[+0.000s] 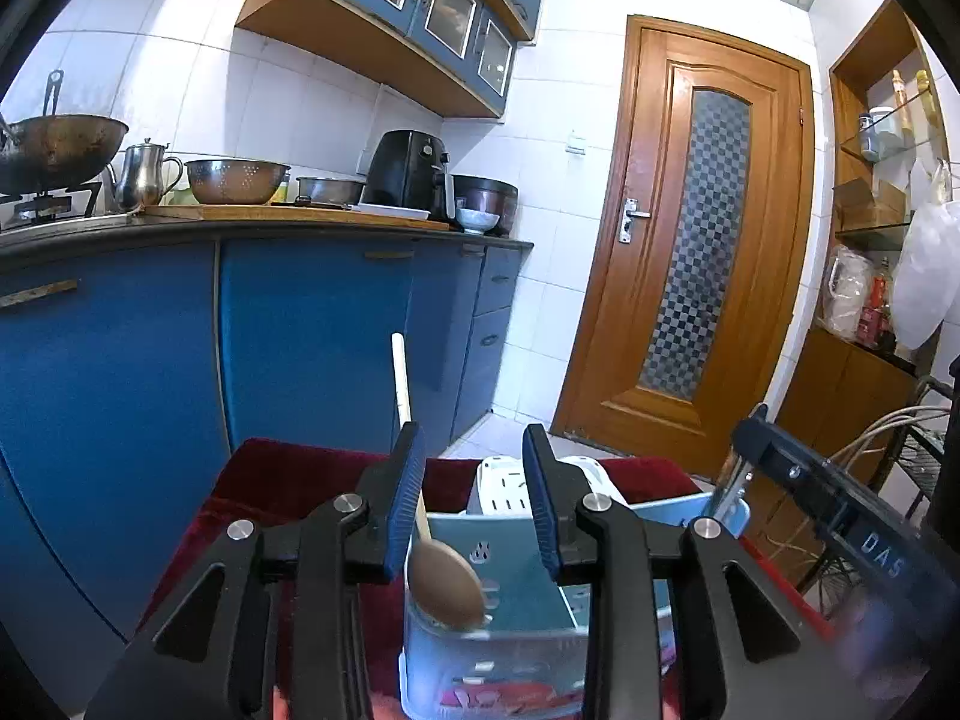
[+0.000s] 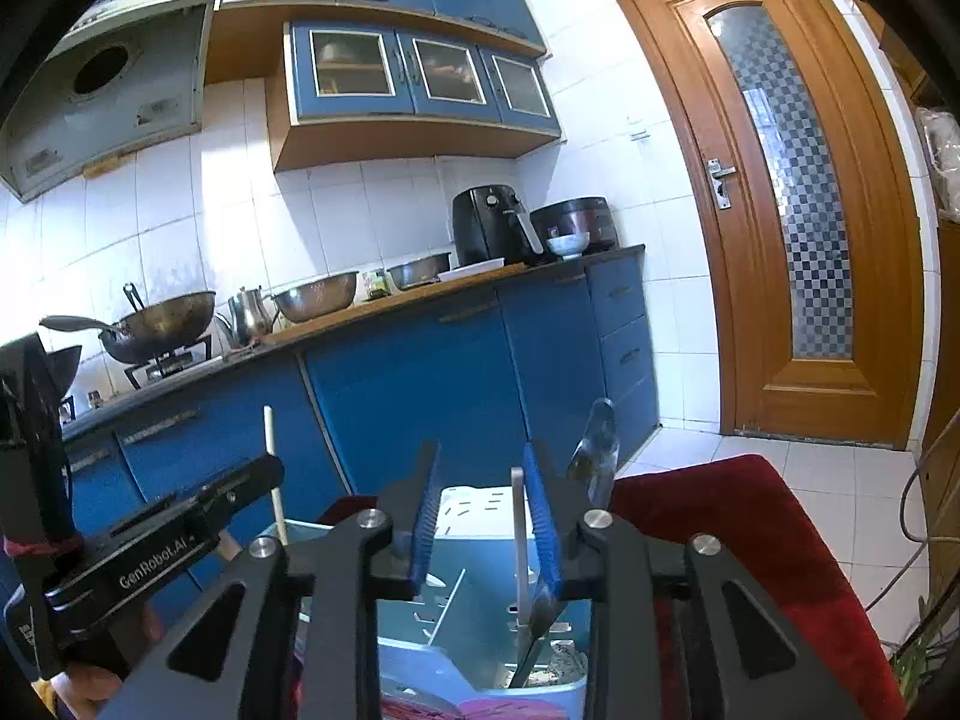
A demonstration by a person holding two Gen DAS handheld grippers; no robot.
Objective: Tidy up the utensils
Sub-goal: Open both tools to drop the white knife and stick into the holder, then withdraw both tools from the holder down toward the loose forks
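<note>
A light blue plastic utensil holder (image 1: 510,648) stands on a red cloth; it also shows in the right wrist view (image 2: 480,666). A wooden spoon (image 1: 447,585) stands bowl-down in its left compartment, handle up, leaning against the left finger of my open left gripper (image 1: 474,501). My right gripper (image 2: 483,516) is open above the holder's right compartment, where a metal utensil (image 2: 521,546) and a dark-handled one (image 2: 594,450) stand by its right finger. The wooden spoon's handle (image 2: 273,468) shows behind the left gripper body (image 2: 162,546).
A white perforated basket (image 1: 510,486) sits behind the holder on the red cloth (image 2: 750,534). Blue kitchen cabinets (image 1: 300,330) carry a wok, kettle, colander and air fryer (image 1: 411,171). A wooden door (image 1: 690,240) stands at right, shelves and cables at far right.
</note>
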